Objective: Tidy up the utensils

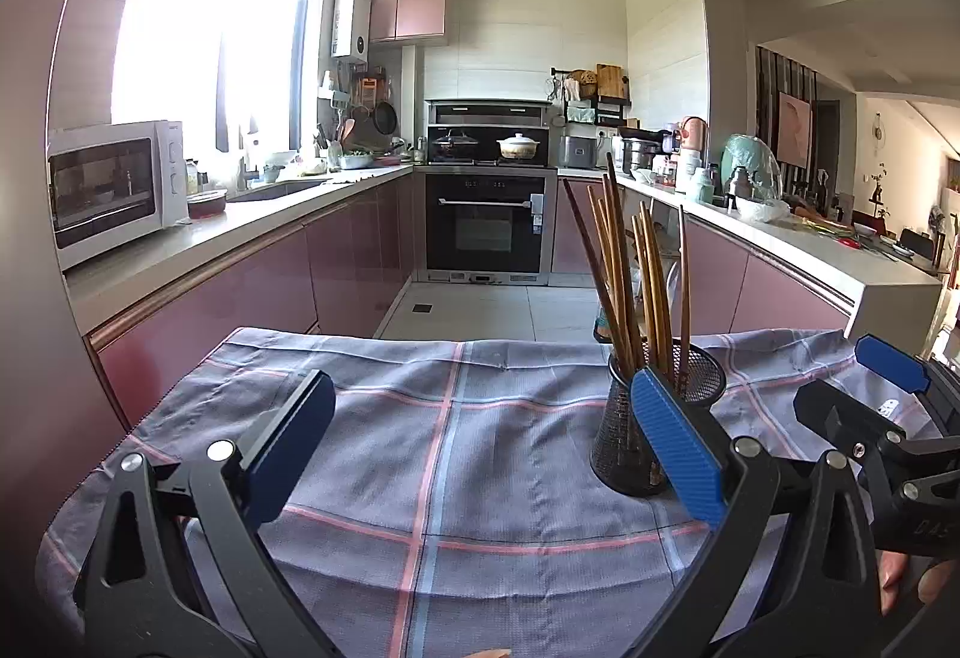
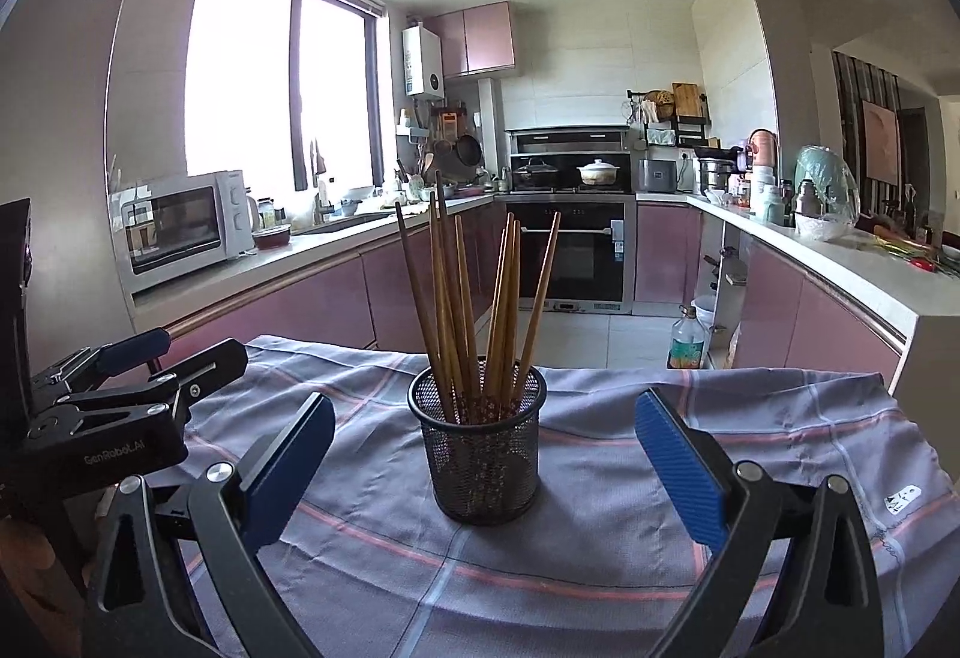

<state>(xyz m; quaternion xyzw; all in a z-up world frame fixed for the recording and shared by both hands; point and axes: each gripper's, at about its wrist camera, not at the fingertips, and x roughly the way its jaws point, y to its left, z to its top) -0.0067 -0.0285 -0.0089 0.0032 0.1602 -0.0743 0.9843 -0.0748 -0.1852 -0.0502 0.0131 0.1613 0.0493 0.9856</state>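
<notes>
A black mesh holder (image 2: pixel 478 448) stands upright on the cloth-covered worktop (image 2: pixel 600 538), all the wooden chopsticks (image 2: pixel 474 310) gathered inside. The left gripper (image 1: pixel 480 454) and right gripper (image 2: pixel 480 472) hang released, empty. The sorting looks finished.

Place: home kitchen | far wall: built-in oven (image 2: pixel 573 256) under a stove with a black pot and white casserole (image 2: pixel 597 172) | left surface: microwave (image 2: pixel 180 235), sink below a large window (image 2: pixel 270 76) | pink cabinets (image 1: pixel 354 262) both sides | right: cluttered surface (image 2: pixel 840 244), living room beyond
</notes>
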